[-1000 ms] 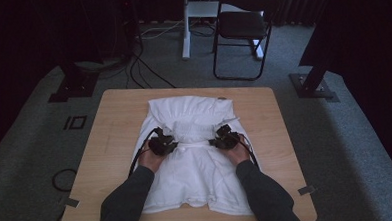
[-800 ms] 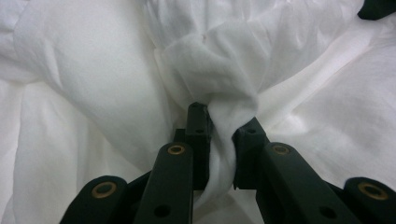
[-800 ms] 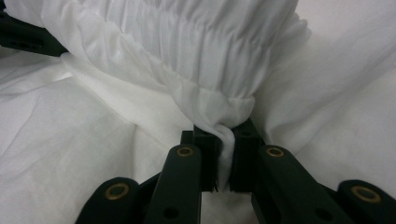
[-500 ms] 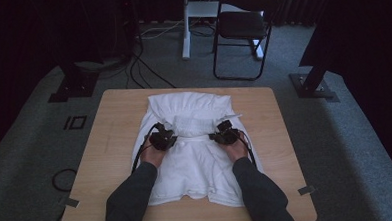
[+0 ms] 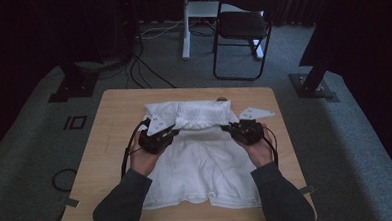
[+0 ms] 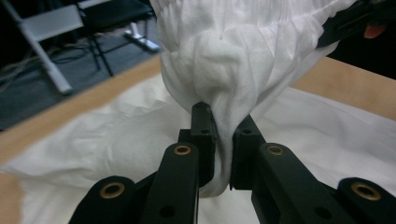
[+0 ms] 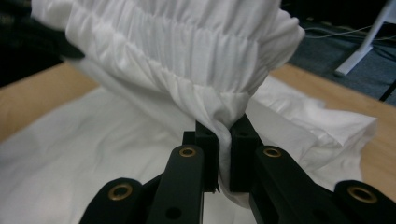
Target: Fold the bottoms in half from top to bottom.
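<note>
Grey carpet floor (image 5: 31, 162) all around, dim under weak light. Light wooden bench (image 5: 110, 144) in the middle, square-cornered, tape tabs at its near left and near right corners. Beyond the far edge, a black folding chair (image 5: 243, 28) just beside a white post on a white foot (image 5: 185, 26). Black cables (image 5: 142, 68) strewn past the far left corner, near a dark stand base (image 5: 73, 86). Another dark base (image 5: 313, 85) off the far right corner. Floor socket plate (image 5: 75, 122) left of the bench, a cable loop (image 5: 62, 180) nearer. Dark curtains (image 5: 299, 6) at the back; deep shadow on both sides.
</note>
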`<state>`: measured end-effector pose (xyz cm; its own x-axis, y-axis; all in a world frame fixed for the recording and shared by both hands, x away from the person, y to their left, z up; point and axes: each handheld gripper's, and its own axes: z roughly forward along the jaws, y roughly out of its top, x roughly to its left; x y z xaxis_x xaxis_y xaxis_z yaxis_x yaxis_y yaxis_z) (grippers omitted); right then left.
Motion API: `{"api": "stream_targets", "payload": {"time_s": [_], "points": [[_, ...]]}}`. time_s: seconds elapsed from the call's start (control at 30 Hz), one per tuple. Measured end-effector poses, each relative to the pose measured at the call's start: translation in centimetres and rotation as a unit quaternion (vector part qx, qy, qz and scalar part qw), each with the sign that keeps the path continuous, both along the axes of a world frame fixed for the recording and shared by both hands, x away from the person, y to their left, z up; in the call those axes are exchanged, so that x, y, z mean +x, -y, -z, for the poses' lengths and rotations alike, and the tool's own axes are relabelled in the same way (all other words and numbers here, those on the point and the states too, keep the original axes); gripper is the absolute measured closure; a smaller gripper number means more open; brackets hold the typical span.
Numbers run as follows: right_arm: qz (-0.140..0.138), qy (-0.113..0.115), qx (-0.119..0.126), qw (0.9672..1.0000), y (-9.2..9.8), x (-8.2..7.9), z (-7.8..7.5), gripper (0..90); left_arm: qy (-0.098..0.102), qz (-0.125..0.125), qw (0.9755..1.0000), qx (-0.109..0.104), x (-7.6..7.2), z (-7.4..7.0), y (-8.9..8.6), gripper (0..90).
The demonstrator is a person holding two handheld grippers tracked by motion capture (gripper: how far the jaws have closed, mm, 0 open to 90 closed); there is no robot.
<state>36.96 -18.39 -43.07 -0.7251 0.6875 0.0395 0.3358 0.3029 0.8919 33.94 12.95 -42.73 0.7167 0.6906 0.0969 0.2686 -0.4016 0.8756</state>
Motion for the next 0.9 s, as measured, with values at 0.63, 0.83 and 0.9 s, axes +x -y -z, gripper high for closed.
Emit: {"api": "stream_targets", "payload": {"time_s": [0.63,0.83,0.9], "points": [[-0.031,-0.159,-0.07,0.9843,-0.9,-2.6,12.0,62.5,-0.152,0.006,0.9875,0.042,-2.1,11.7,0.0,56.7],[-0.033,-0.12,-0.029,0.9918,0.9,-3.2,9.1,41.3,-0.114,-0.021,0.9932,-0.005,-1.5,7.4,-2.0,50.7],[-0.017,-0.099,0.003,0.9949,1.7,-2.6,7.8,41.8,-0.109,-0.044,0.9931,-0.009,-0.4,6.6,-2.3,58.6]]}}
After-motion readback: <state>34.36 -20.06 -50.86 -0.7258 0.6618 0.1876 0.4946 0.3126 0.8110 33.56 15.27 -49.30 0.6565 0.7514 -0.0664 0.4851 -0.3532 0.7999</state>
